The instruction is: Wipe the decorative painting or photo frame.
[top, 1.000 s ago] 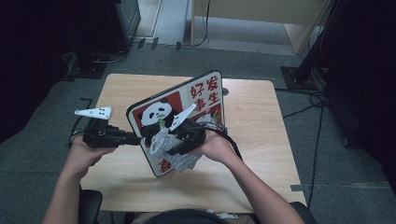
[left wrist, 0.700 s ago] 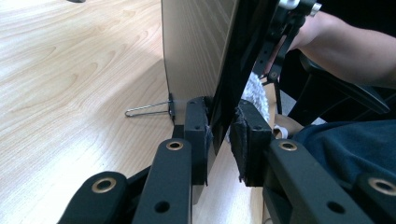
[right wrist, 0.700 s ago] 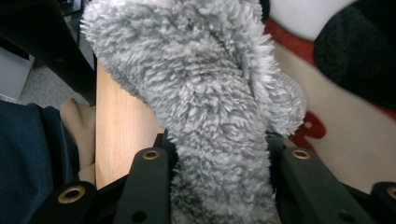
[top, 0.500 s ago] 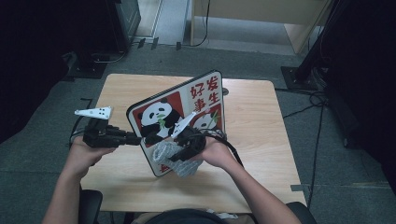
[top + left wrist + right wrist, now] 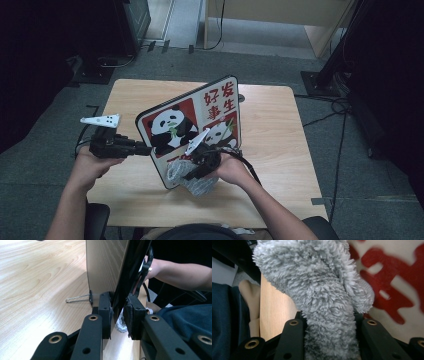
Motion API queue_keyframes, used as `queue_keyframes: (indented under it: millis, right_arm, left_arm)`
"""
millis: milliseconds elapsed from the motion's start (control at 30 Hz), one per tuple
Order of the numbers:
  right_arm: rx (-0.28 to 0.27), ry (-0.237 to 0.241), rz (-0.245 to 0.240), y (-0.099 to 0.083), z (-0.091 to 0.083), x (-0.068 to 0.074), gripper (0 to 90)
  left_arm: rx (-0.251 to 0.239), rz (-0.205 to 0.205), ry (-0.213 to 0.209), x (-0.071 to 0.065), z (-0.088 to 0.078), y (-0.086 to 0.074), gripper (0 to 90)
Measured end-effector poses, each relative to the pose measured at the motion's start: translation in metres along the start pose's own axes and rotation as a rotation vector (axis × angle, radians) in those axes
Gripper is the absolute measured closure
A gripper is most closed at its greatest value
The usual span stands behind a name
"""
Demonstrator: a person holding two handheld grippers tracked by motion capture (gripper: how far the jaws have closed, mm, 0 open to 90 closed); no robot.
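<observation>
A board [image 5: 220, 107] printed with pandas and red characters stands tilted on its lower edge on the wooden table [image 5: 280, 130]. My left gripper [image 5: 142, 149] is shut on the board's left edge; in the left gripper view both pads [image 5: 105, 312] pinch the dark board edge [image 5: 125, 285]. My right gripper [image 5: 187, 172] is shut on a grey fluffy cloth [image 5: 197, 185] and holds it against the board's lower front. In the right gripper view the cloth [image 5: 324, 295] bulges out between the jaws, with the red print of the board [image 5: 392, 295] just behind it.
A metal wire clip [image 5: 77, 298] lies on the table behind the board. The person's right forearm [image 5: 175, 272] reaches in from the near side. Cables [image 5: 330, 115] and a black stand base [image 5: 320, 82] sit on the floor to the right of the table.
My right gripper has slid the grey cloth down the board's face toward its lower edge. The left gripper and the board have stayed put.
</observation>
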State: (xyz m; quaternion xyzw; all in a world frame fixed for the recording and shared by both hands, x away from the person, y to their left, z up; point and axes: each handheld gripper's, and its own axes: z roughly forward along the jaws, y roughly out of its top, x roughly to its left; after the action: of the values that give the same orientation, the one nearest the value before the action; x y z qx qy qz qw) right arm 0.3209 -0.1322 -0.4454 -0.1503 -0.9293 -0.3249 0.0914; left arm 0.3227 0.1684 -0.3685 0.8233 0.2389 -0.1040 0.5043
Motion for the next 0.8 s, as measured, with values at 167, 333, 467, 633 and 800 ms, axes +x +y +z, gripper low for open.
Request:
queue_keyframes:
  millis: [167,333,467,633,800]
  right_arm:
    - [0.029,0.001,0.005,-0.007,0.008,0.0,67.9]
    - [0.063,0.007,0.006,-0.011,0.014,-0.002,67.9]
    - [0.065,0.03,0.033,-0.012,0.015,-0.004,67.9]
    - [0.064,0.045,0.045,-0.011,0.009,-0.003,68.0]
    - [0.042,0.034,0.033,-0.005,-0.003,0.002,68.0]
  left_arm:
    - [0.0,-0.002,-0.001,0.0,0.0,0.0,76.7]
    - [-0.001,-0.004,-0.002,0.001,0.0,0.0,76.6]
    - [-0.003,-0.009,-0.005,0.002,0.0,0.0,76.3]
    - [-0.007,-0.017,-0.011,0.002,0.0,0.0,75.9]
    - [-0.005,-0.029,-0.002,0.005,0.0,-0.001,73.2]
